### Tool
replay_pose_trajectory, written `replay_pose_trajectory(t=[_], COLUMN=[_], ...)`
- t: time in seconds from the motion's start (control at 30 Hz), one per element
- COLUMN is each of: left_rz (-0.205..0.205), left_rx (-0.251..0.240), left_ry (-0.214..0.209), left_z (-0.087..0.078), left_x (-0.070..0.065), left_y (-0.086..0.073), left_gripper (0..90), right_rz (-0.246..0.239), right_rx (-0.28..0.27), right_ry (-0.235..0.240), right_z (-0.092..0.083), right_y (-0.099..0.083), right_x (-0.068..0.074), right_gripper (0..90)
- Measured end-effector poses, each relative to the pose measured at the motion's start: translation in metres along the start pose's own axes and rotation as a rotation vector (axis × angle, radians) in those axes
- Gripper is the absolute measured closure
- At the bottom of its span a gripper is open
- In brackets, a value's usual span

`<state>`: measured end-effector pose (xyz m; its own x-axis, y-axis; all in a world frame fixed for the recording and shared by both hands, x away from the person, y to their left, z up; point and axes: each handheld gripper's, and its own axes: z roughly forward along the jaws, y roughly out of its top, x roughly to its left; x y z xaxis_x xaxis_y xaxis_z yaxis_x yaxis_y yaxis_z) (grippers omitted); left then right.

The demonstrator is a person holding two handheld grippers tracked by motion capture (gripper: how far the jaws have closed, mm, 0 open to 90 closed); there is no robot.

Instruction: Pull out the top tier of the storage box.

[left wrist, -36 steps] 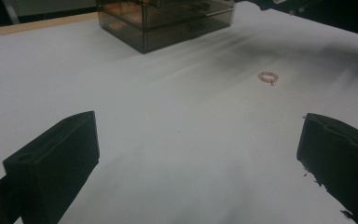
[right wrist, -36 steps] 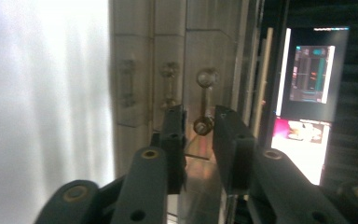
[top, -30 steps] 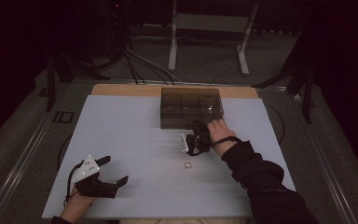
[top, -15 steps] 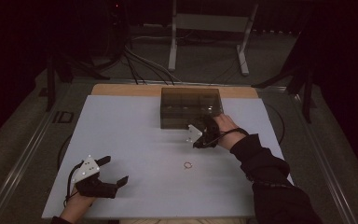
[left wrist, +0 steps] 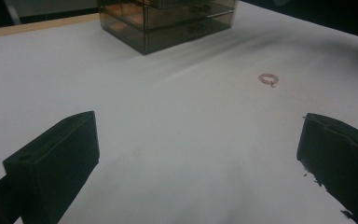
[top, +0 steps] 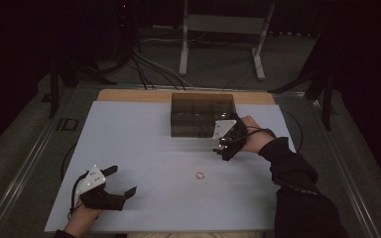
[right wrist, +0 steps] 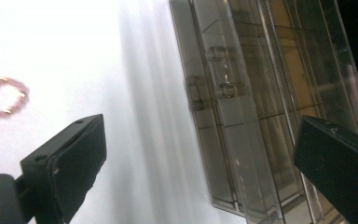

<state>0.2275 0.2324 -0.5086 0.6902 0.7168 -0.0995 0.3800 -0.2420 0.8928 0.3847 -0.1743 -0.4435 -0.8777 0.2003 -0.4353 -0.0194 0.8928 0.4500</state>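
One smoked drawer box [top: 202, 115], one pink bead ring [top: 199, 175], two grippers [top: 226, 148].

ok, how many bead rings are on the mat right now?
1. A small pink beaded ring lies on the white mat, in front of the smoky transparent plastic drawer box. More may sit hidden inside the box's drawers; the tint makes that hard to tell.

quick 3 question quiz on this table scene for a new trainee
1. True or false: the bead ring lies inside the smoky plastic drawer box.
2. Which tongs are nearer the box: A left tongs, B right tongs?
3. What are the right tongs gripping?

Key
1. False: it lies on the white table, apart from the box.
2. B.
3. Nothing; their jaws have just been opening and stand wide with nothing between them.
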Motion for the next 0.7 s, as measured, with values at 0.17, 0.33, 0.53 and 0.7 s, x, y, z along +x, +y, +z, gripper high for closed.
replay_pose_trajectory(t=[0.17, 0.33, 0.53, 0.7], left_rz=[0.000, -0.001, -0.002, -0.001], left_rx=[0.001, -0.001, 0.002, 0.002], left_ry=[0.001, 0.003, 0.002, 0.001], left_z=[0.000, 0.000, 0.000, 0.000], left_x=[0.000, 0.000, 0.000, 0.000], left_y=[0.000, 0.000, 0.000, 0.000], left_gripper=[0.0, 0.0, 0.0, 0.0], right_rz=[0.059, 0.112, 0.144, 0.169], right_rx=[-0.062, -0.087, -0.118, -0.145], right_ry=[0.073, 0.129, 0.205, 0.254], right_z=[-0.008, -0.012, -0.017, -0.019], right_y=[-0.009, -0.018, -0.023, -0.023], right_x=[-0.015, -0.031, -0.044, -0.052], right_gripper=[3.3, 3.3, 3.3, 4.2])
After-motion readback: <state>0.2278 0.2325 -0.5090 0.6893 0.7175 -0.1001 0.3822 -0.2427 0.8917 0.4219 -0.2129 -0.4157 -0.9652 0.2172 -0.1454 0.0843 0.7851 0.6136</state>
